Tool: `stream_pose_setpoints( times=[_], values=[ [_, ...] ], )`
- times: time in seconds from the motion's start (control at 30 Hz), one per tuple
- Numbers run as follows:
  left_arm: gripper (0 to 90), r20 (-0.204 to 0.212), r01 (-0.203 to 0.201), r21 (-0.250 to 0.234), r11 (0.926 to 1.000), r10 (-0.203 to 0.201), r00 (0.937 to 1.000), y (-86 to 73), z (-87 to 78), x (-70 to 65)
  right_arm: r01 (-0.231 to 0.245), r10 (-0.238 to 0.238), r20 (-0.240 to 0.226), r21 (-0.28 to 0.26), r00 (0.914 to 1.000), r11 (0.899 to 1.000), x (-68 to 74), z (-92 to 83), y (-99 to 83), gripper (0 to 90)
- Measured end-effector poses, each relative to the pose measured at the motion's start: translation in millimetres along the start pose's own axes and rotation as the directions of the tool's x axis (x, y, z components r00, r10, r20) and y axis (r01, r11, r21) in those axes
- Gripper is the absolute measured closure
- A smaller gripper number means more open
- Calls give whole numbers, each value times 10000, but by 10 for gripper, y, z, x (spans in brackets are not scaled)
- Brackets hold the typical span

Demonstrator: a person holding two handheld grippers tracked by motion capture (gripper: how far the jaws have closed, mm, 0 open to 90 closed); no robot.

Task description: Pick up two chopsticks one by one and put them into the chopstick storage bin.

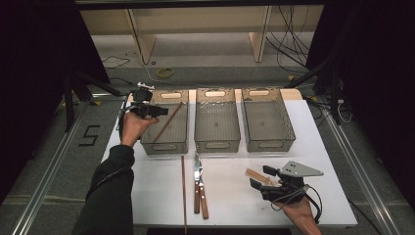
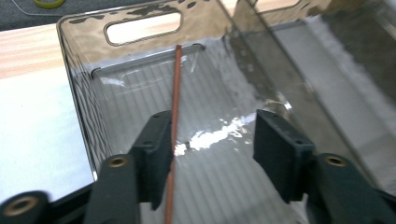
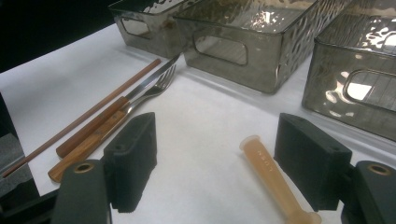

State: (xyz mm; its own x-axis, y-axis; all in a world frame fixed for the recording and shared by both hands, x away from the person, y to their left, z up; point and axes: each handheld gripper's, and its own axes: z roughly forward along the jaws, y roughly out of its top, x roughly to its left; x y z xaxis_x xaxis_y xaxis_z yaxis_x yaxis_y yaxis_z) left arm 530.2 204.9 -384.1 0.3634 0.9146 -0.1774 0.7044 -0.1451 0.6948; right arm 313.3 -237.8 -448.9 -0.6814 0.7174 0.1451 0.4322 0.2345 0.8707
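The left hand-held gripper (image 2: 212, 149) is hanging released over the left bin (image 2: 84, 116), its chopstick (image 2: 176, 93) leaning inside (touching one pad); the right hand-held gripper (image 3: 219, 163) is gaping around a tan handle (image 3: 273, 179).

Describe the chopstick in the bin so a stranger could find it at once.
Start at the row of three clear grey bins along the far side of the white table and take the leftmost bin. Inside it a thin reddish-brown chopstick leans slantwise, under the open left claw. Its twin lies flat on the table beside the knife and fork.
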Motion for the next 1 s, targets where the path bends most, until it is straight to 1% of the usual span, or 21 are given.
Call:
stream_pose_setpoints(
  times=[0.03, 0.1, 0.13, 0.17, 0.23, 0.3, 0.33, 0.4, 0.43, 0.47, 0.57, 0.63, 0.67, 0.7, 0.73, 0.77, 0.8, 0.83, 0.9, 0.97, 1.0],
  values=[
    [405, 209, 160, -27, 9999, -159, 9997, -47, -113, -45, -9, 9, -2, -3, 10000, 10000, -1, 0, 0, 305],
    [372, 258, 132, -58, 9999, -130, 9996, -78, -163, -79, -10, 10, -1, -10, 10000, 10000, -2, -2, 0, 305],
    [356, 447, 106, -47, 9999, -104, 9989, -156, -263, -150, -47, 47, -3, -28, 10000, 10000, -4, -1, 1, 305],
    [346, 447, 106, -47, 9999, -104, 9989, -156, -263, -150, -49, 49, -6, -25, 10000, 10000, -4, -1, 1, 305],
    [319, 607, -129, 105, 9999, 122, 9981, -303, -366, -280, -23, 23, 9, -16, 10000, 10000, -3, -2, 1, 305],
    [308, 651, -214, 138, 9997, 205, 9977, -357, -387, -319, -11, 11, 11, -12, 10000, 10000, -1, -3, 1, 305],
    [296, 783, -368, 252, 9990, 347, 9963, -468, -413, -396, -6, 6, 18, -13, 10000, 10000, 1, -3, 2, 305],
    [282, 798, -502, 349, 9981, 473, 9957, -572, -416, -460, 1, -1, 22, -2, 10000, 10000, 3, -1, 1, 305],
    [276, 798, -502, 349, 9981, 473, 9957, -572, -416, -460, 7, -7, 22, 0, 10000, 10000, 4, 1, 1, 305],
    [274, 790, -615, 646, 9960, 564, 9953, -641, -393, -518, -8, 8, 22, 11, 10000, 10000, 6, 2, 1, 305],
    [260, 721, -726, 729, 9947, 673, 9951, -699, -367, -576, 24, -24, 14, 2, 10000, 10000, 16, 0, 5, 305],
    [250, 727, -853, 1122, 9900, 775, 9943, -806, -315, -647, 50, -50, 36, -32, 10000, 10000, 20, -4, 6, 305],
    [247, 727, -853, 1122, 9900, 775, 9943, -806, -315, -647, 50, -50, 36, -32, 10000, 10000, 20, -4, 6, 305],
    [245, 740, -914, 1377, 9863, 818, 9939, -883, -287, -683, 40, -40, 31, -36, 10000, 10000, 17, -6, 6, 305],
    [241, 740, -914, 1377, 9863, 818, 9939, -883, -287, -683, 42, -42, 29, -21, 10000, 10000, 16, -6, 6, 305],
    [235, 694, -947, 1592, 9827, 846, 9940, -958, -274, -716, 34, -34, 18, -15, 10000, 10000, 17, -5, 6, 305],
    [233, 694, -947, 1592, 9827, 846, 9940, -958, -274, -716, 46, -46, 20, -14, 10000, 10000, 20, -5, 7, 305],
    [233, 695, -917, 1715, 9809, 808, 9943, -1029, -274, -744, 71, -71, 17, -8, 10000, 10000, 23, -7, 8, 305],
    [229, 708, -970, 1752, 9797, 858, 9938, -1063, -275, -756, 77, -77, 3, -30, 10000, 10000, 28, -10, 12, 305],
    [227, 674, -972, 1881, 9773, 859, 9940, -1171, -268, -787, 49, -49, 9, -21, 10000, 10000, 28, -12, 12, 305],
    [223, 674, -972, 1881, 9773, 859, 9940, -1171, -268, -787, 59, -59, 16, -10, 10000, 10000, 27, -12, 12, 305]
  ],
)
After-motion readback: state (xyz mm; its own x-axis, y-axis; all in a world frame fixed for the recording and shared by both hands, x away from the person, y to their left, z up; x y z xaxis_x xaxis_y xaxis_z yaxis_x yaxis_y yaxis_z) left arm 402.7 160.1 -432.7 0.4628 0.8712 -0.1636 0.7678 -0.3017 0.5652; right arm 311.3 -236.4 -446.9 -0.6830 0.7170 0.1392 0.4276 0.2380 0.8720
